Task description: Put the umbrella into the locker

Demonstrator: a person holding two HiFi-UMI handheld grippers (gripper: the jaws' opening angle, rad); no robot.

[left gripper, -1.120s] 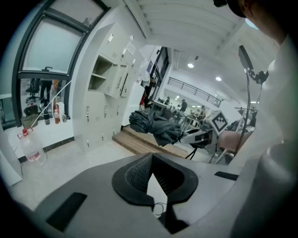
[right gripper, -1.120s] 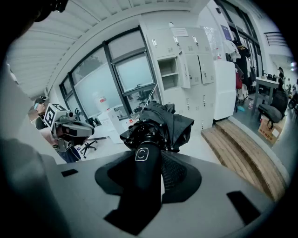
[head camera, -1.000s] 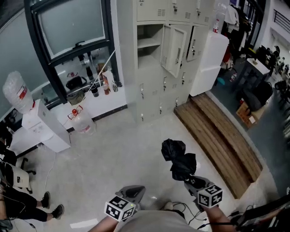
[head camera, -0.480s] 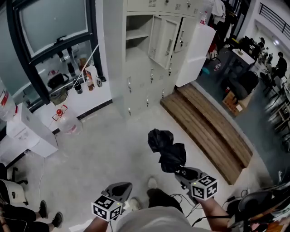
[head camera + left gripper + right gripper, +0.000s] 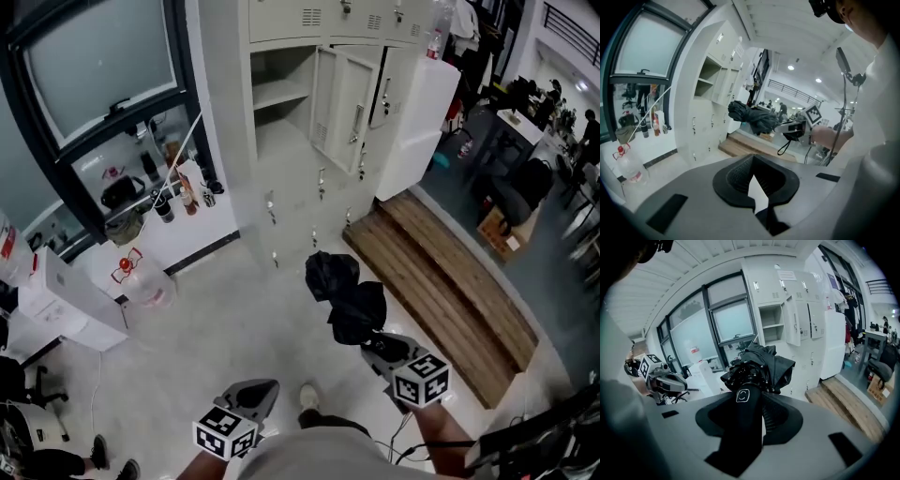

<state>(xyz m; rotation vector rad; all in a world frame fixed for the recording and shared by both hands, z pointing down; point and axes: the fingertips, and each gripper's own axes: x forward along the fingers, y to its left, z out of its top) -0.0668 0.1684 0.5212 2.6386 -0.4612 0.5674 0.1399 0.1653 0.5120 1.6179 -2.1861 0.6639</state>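
A folded black umbrella (image 5: 345,292) sticks forward and up from my right gripper (image 5: 380,347), whose jaws are shut on its handle (image 5: 740,413). In the right gripper view the bundled canopy (image 5: 761,364) hides part of the lockers. The grey locker bank (image 5: 309,178) stands ahead, with one open compartment (image 5: 279,89) at the upper left and its door (image 5: 349,108) swung out. My left gripper (image 5: 255,392) hangs low at the left, shut and empty. From the left gripper view the umbrella (image 5: 752,117) and right gripper (image 5: 794,127) show beyond its own jaws (image 5: 752,161).
A wooden platform (image 5: 450,291) lies on the floor right of the lockers, next to a white cabinet (image 5: 417,122). A water jug (image 5: 145,281) and a white dispenser (image 5: 66,291) stand at the left. Bottles line the window ledge (image 5: 178,192). A shoe (image 5: 309,396) shows below.
Both grippers and the umbrella have moved forward across the floor toward the lockers, which now look nearer. The grip on the umbrella handle is unchanged.
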